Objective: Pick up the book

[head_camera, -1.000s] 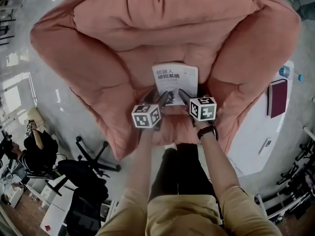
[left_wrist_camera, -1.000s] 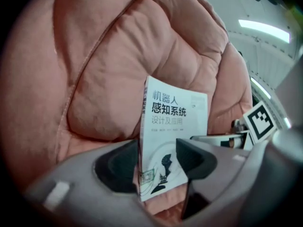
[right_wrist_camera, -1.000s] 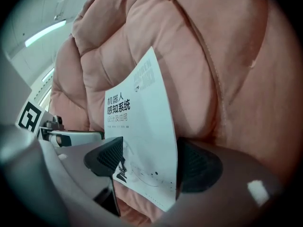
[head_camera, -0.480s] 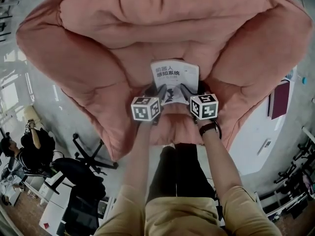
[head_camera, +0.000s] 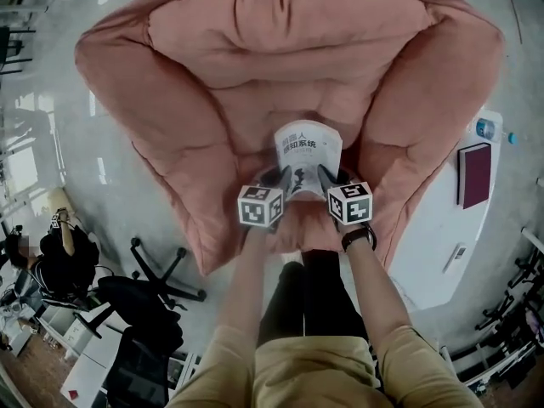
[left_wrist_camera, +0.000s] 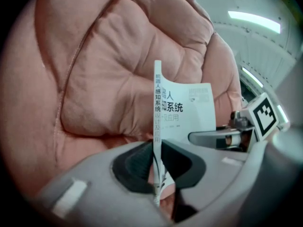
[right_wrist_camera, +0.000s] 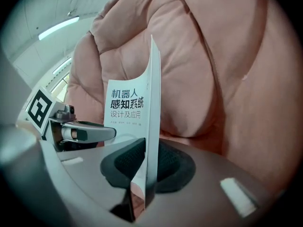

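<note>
A white paperback book (head_camera: 308, 153) with dark Chinese print is held up over the seat of a big pink beanbag chair (head_camera: 255, 58), its cover slightly bowed. My left gripper (head_camera: 280, 175) grips the book's near left corner, my right gripper (head_camera: 325, 174) the near right one. In the left gripper view the book (left_wrist_camera: 189, 110) stands edge-on between the pads of the left gripper (left_wrist_camera: 155, 162); its jaws are closing and press on it. In the right gripper view the book (right_wrist_camera: 128, 108) sits the same way in the right gripper (right_wrist_camera: 147, 167), whose jaws are closing on it.
A white table (head_camera: 442, 228) at the right carries a dark red book (head_camera: 474, 174), a bottle (head_camera: 486, 129) and a small flat device (head_camera: 459, 253). A black office chair (head_camera: 144, 296) stands at the lower left, with a seated person (head_camera: 59, 257) beyond it.
Both grippers went from open around the book's near edge to closed on it. The book has come up off the seat and now bows slightly between them.
</note>
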### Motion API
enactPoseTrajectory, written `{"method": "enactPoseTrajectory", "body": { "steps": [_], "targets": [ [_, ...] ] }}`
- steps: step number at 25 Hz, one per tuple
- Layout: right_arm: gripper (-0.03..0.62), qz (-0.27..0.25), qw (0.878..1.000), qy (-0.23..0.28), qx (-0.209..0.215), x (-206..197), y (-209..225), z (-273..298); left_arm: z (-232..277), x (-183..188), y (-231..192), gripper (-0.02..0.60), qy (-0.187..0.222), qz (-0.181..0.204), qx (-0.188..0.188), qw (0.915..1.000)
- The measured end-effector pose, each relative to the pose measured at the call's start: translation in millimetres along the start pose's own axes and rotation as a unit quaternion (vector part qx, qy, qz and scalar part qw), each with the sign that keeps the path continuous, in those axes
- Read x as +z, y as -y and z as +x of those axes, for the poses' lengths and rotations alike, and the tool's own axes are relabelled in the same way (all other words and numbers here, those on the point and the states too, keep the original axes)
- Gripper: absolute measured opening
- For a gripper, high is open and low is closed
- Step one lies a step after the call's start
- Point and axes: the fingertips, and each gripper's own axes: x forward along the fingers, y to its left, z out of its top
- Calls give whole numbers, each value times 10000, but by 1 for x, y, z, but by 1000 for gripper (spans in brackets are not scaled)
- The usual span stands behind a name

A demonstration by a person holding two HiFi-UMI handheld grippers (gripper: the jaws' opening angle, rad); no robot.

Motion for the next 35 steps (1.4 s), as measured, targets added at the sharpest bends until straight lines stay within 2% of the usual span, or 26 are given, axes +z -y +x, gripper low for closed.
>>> {"method": "enactPoseTrajectory", "body": {
  "steps": [11,14,19,23,28,35],
  "targets": [
    [58,-249,9989,395,-64,1,-67,-100,-100,-1,64,46,428,96,-111,9990],
    [58,-416,9970,645,-65,9,-92,-134,-135,6,85,44,688,249,-155,9972],
    [60,-572,9908,1222,-111,23,-139,-199,-205,24,126,46,1181,713,-143,9903],
    [61,-661,9816,1784,-143,33,-180,-258,-267,37,165,46,1575,1201,-94,9801],
    [61,-1098,9634,2432,-239,50,-233,-335,-346,52,214,46,2157,1572,-72,9637],
    [63,-1814,9231,3372,-353,87,-308,-437,-455,86,276,46,3162,2057,-50,9261]
  ]
}}
